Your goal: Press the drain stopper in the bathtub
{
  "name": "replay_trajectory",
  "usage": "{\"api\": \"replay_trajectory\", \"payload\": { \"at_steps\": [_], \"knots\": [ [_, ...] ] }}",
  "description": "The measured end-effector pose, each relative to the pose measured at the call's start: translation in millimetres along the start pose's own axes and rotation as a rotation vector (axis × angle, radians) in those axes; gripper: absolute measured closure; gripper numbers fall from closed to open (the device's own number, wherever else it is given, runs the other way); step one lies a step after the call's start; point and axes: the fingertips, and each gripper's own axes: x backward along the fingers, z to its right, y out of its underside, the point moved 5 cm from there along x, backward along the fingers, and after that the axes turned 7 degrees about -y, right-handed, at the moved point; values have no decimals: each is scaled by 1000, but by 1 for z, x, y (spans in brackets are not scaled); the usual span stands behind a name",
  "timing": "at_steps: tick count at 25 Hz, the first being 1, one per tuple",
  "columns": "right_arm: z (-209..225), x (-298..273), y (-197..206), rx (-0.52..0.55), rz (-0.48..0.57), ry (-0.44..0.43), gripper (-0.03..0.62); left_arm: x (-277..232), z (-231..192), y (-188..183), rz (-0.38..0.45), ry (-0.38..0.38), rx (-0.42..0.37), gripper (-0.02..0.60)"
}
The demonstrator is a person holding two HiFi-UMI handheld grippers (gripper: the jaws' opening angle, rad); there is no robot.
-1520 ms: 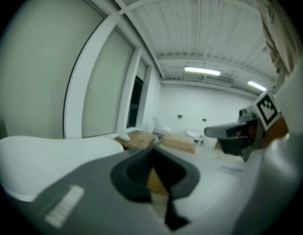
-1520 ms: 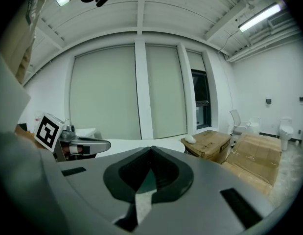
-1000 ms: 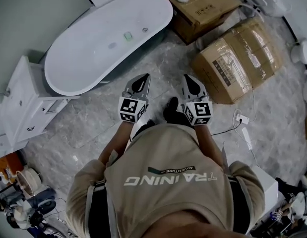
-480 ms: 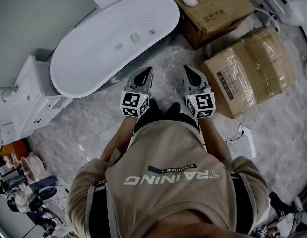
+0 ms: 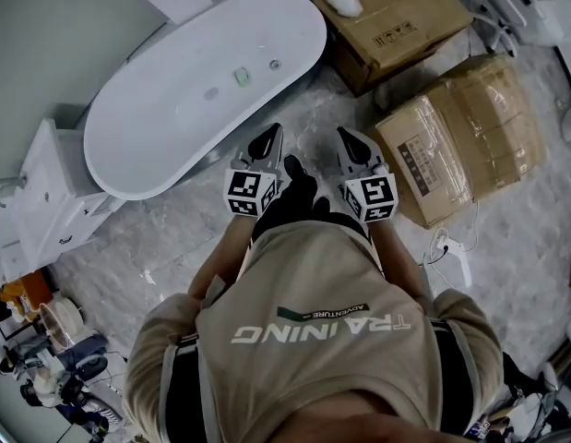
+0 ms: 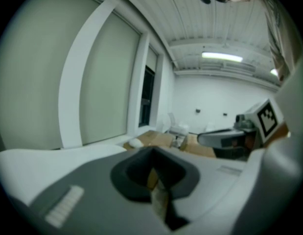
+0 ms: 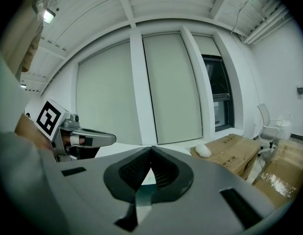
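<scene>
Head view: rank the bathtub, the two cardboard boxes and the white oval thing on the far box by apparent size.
1. bathtub
2. taped box, nearer the camera
3. far box, close to the taped box in size, so their order is unsure
4. white oval thing

- Three small spots (image 5: 241,77) inside the bathtub (image 5: 147,137) are too small to identify.
- The cardboard box (image 5: 396,12) beyond the tub's far end is cut by the top edge.
- The hands are hidden under the marker cubes of the left gripper (image 5: 269,137) and right gripper (image 5: 348,138).
- A dark shoe (image 5: 294,187) is half covered by the torso.
</scene>
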Motion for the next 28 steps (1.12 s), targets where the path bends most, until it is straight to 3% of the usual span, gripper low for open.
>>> {"api": "replay_trajectory", "payload": {
  "at_steps": [9,14,22,28],
  "knots": [
    [36,-81,-46,44,4,17,585,-61,-53,-32,38,32,18,580],
    [54,-136,-71,10,26,27,585,-102,-89,-43,38,73,-4,580],
    [79,-177,-80,-26,-4,40,585,-148,-124,-52,21,90,35,580],
    [105,-205,-77,-40,-34,-18,586,-175,-128,-51,-18,56,58,580]
  ]
}}
